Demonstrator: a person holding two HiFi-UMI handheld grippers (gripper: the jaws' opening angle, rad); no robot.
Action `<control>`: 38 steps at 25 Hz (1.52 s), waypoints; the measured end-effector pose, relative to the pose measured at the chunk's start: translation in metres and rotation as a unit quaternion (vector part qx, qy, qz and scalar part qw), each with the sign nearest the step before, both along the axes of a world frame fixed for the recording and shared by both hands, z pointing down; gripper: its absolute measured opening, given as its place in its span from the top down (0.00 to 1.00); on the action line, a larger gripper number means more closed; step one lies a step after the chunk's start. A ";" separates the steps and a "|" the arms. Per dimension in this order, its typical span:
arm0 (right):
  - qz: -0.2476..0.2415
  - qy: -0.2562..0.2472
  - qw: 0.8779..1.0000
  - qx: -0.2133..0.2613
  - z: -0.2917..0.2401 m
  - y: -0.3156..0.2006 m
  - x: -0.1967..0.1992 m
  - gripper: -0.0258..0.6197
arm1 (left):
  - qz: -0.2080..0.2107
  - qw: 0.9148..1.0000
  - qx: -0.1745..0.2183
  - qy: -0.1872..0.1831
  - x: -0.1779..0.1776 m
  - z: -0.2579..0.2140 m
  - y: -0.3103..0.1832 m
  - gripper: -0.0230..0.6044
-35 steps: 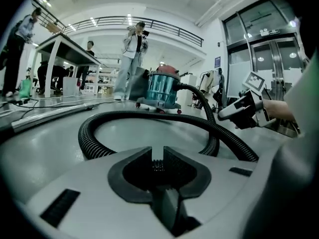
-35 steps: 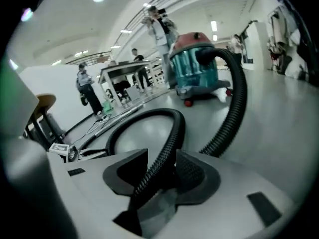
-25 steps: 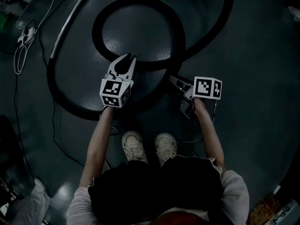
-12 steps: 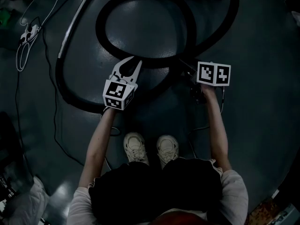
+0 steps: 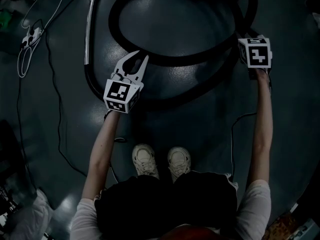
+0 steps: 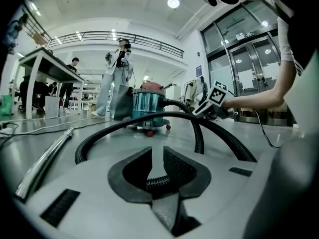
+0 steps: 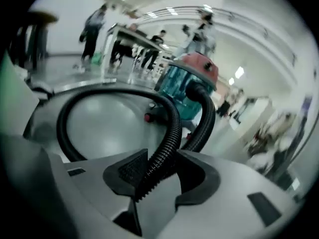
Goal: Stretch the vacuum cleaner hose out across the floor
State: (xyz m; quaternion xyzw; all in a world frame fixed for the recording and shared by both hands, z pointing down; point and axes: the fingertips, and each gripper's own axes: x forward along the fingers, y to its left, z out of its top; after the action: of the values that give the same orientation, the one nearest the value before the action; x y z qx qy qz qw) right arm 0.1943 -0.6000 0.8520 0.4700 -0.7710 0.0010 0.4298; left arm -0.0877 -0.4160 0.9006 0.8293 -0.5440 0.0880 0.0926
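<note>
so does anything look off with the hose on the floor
Yes: the black hose lies curled in one big loop on the floor and crosses itself at the right, rather than running out straight.

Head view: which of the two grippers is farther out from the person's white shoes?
The right gripper, on the outstretched arm, clamped on the black ribbed vacuum hose; the left gripper, also on the hose, is nearer the white shoes.
</note>
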 end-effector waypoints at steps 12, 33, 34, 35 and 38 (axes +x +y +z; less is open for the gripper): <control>0.100 -0.307 0.946 0.006 -0.017 0.084 0.001 0.67 | 0.048 0.999 -0.013 0.023 0.037 0.012 0.010 0.87; -0.093 -0.717 0.622 -0.299 -0.066 0.167 -0.102 0.71 | 0.120 0.992 -0.011 0.038 0.080 -0.073 0.017 0.87; -0.127 -0.724 0.596 -0.324 -0.095 0.170 -0.119 0.72 | 0.141 0.989 -0.029 0.044 0.079 -0.093 0.017 0.87; -0.153 -0.724 0.572 -0.353 -0.120 0.174 -0.139 0.72 | 0.172 0.982 -0.057 0.047 0.081 -0.109 0.020 0.87; -0.180 -0.709 0.546 -0.409 -0.185 0.180 -0.196 0.71 | 0.203 0.969 -0.120 0.078 0.072 -0.160 0.023 0.88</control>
State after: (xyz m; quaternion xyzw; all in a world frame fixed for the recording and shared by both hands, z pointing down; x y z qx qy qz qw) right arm -0.0020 -0.4202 0.6673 -0.0585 -0.8099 0.5713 -0.1194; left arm -0.0161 -0.3933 0.7409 0.9095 -0.3406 0.1047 0.2141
